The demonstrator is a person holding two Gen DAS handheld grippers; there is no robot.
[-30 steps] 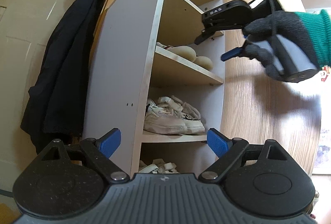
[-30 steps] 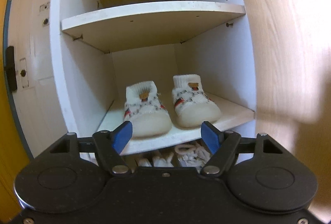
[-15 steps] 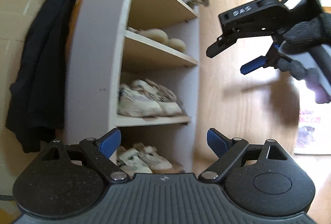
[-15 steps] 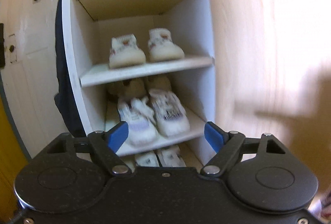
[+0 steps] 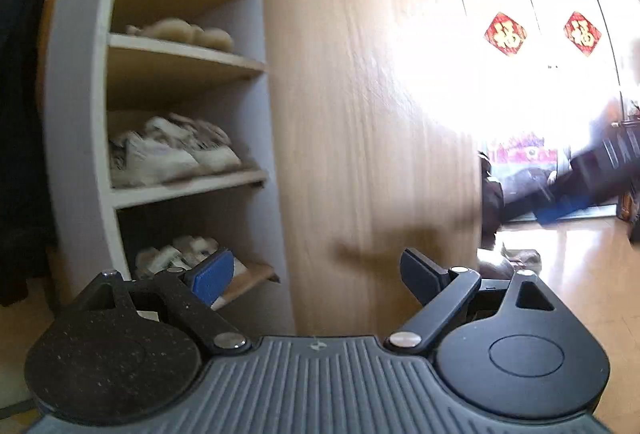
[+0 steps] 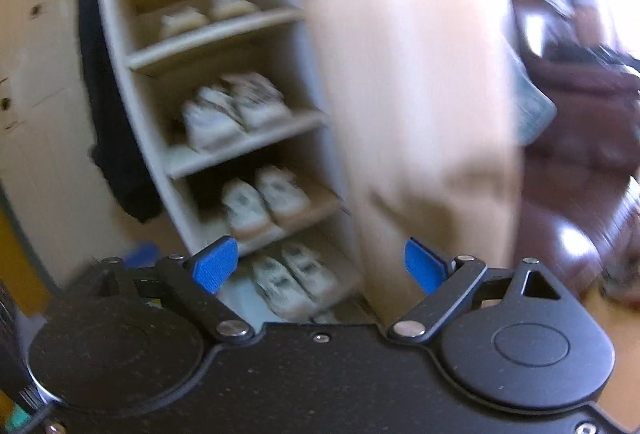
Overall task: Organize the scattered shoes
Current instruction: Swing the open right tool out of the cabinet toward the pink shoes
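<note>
Two blurred fisheye views face an open shoe cabinet [image 6: 132,113] with its wooden door [image 5: 360,113] swung out to the right; the left gripper [image 5: 316,274] fills the bottom of its own view, its jaws spread wide with nothing between them, having just opened a little further; the right gripper [image 6: 320,266] likewise stands released and empty, its jaws also just widened; in the right wrist view four pairs of pale shoes sit on four shelves, one pair per shelf: a beige pair [image 6: 208,11] highest, white trainers [image 6: 236,107] below, another white pair [image 6: 264,199] under that, and a lowest pair [image 6: 294,280] partly hidden behind the gripper body; motion blur smears all detail on them; a dark coat [image 6: 108,113] hangs left of the cabinet; in the left wrist view a glaring window [image 5: 532,53] washes out the room, and the dark streak at the right edge is too blurred to identify.
</note>
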